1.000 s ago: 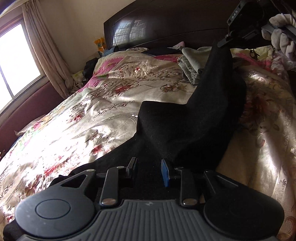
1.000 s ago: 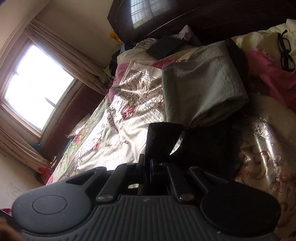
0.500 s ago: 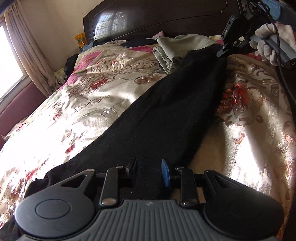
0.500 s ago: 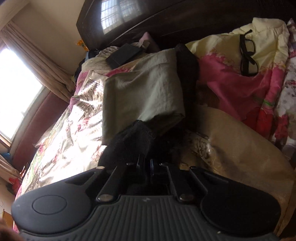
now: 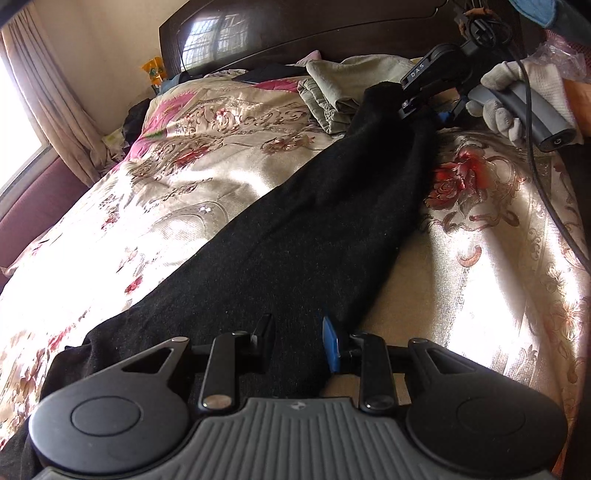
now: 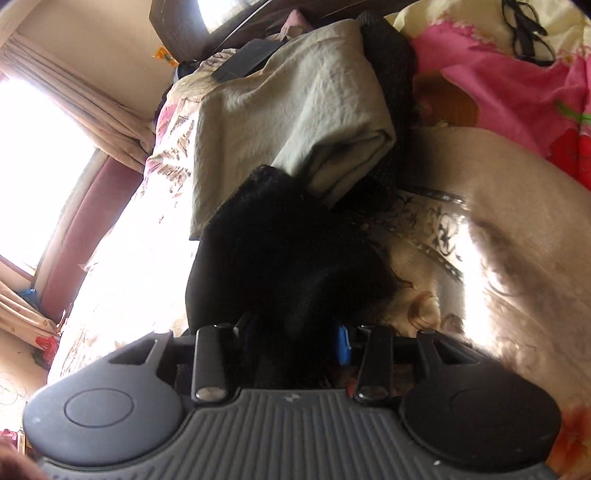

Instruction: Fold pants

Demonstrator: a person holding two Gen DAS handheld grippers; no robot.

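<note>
Across the floral bedspread [image 5: 192, 173] the black pants [image 5: 295, 243] lie stretched in a long band, running from the near left edge of the bed up toward the far right, where their end bunches against a folded grey-green garment [image 6: 291, 110]. Near the bottom of the left wrist view, the left gripper [image 5: 297, 341] sits low over the near end of the pants; its fingers stand apart with dark cloth lying between and under them, though the black-on-black makes it hard to say whether the pads actually press the fabric, so I cannot tell if it grips. At the far end, the right gripper [image 6: 295, 341] has just been opening: its fingers are now spread, and a bunched fold of the pants sits loose between them without the blue pad [image 6: 343, 345] pressing on it. From the left wrist view that gripper shows at the far right, held by a white-gloved hand [image 5: 517, 96], with a cable trailing down over the bedspread. Beyond the folded garment a dark wooden headboard [image 5: 295, 33] closes the far side, and a pair of black-framed glasses [image 6: 524, 29] rests on a pink and cream quilt [image 6: 517, 92] at the far right.
</note>
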